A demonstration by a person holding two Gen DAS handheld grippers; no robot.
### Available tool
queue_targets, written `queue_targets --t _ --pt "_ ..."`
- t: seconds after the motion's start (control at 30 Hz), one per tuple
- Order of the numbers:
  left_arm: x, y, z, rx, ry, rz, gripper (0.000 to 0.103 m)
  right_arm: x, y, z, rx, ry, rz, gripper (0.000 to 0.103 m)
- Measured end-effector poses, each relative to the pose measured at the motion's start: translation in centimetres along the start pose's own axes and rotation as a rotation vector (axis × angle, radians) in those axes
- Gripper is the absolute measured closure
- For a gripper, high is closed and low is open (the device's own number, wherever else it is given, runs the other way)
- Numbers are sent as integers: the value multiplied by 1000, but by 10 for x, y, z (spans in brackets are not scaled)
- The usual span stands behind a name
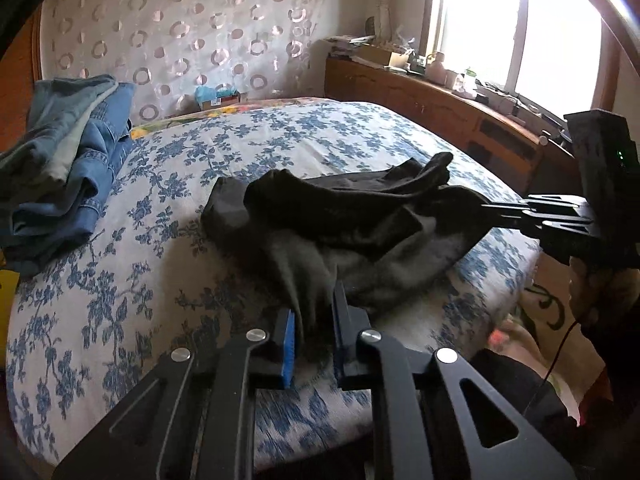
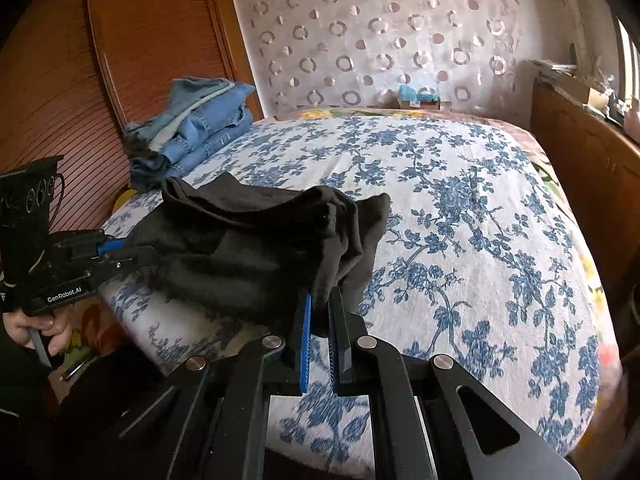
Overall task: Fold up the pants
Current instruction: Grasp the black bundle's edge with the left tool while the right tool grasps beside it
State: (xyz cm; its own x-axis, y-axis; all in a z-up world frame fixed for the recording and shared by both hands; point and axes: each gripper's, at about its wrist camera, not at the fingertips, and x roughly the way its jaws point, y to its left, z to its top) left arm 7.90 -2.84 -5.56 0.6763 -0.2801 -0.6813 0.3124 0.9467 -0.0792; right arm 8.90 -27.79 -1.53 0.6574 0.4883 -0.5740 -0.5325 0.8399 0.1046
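Dark grey-black pants lie bunched on the near part of the bed, partly lifted. My left gripper is shut on a fold of the pants at their near edge. My right gripper is shut on another edge of the pants. In the left wrist view the right gripper comes in from the right, pinching the pants' right end. In the right wrist view the left gripper comes in from the left, holding the pants' left end.
A stack of folded blue jeans sits at the bed's far left corner, also in the right wrist view. A wooden cabinet with clutter runs under the window on the right. A wooden wardrobe stands left.
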Motion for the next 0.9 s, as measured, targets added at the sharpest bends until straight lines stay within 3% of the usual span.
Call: queue_targets --t 0.47,0.73,0.9 --pt "-12 -7 -7 11 18 16 86 -19 18 -10 -19 -11 3 96" --pt "-15 -4 -3 20 -2 30 55 -19 24 -10 -37 -29 -31 92" --pt "-13 1 4 21 -11 38 54 -18 24 -4 -47 -40 -56 81"
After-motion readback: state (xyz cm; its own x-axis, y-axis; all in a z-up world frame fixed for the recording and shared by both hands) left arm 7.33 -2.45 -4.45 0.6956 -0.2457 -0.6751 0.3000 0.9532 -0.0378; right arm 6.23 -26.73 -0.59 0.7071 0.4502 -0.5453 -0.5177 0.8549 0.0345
